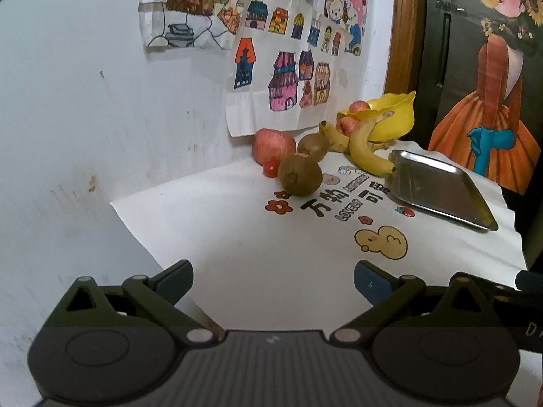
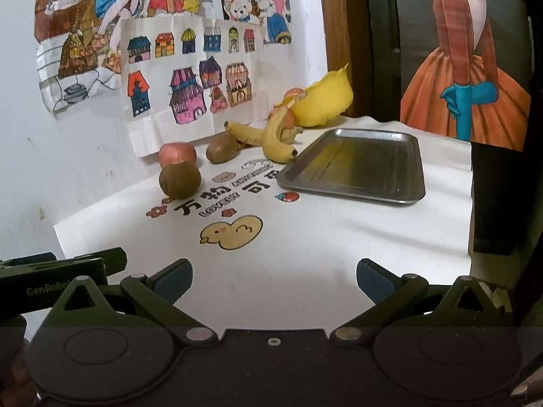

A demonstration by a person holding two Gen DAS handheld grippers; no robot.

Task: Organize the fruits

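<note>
We had both grippers low over the white cloth (image 2: pixel 339 237), near edge, well short of the fruit. Left gripper (image 1: pixel 273 279): tongs spread wide, nothing between the pads. Right gripper (image 2: pixel 274 279): same, spread wide, nothing held.

Containers:
- Steel tray (image 2: pixel 356 166) lay flat on the cloth, right of centre. Nothing in it; only a yellow reflection on the metal.
- Yellow bowl (image 2: pixel 322 101) stood at the back by the wall, behind the tray. An apple showed over its rim (image 1: pixel 359 105) in the left view. A second reddish fruit (image 1: pixel 347 124) sat at the bowl's front, half hidden by the bananas; we couldn't tell whether it was in the bowl or beside it.

Loose fruit on the cloth:
- Two bananas (image 2: pixel 276 139), joined at the stem, lay against the front of the bowl. One tip came just beside the tray's far-left corner.
- Far kiwi (image 2: pixel 222 151) was left of the bananas, touching or nearly touching them.
- Red apple (image 2: pixel 177 154) sat by the wall, under the house drawing (image 2: pixel 190 84).
- Near kiwi (image 2: pixel 180 179) was right in front of that apple, overlapping it in both views; contact unclear.
- A small red item (image 1: pixel 270 169) sat at the apple's base, left view only. Too small to identify.
</note>
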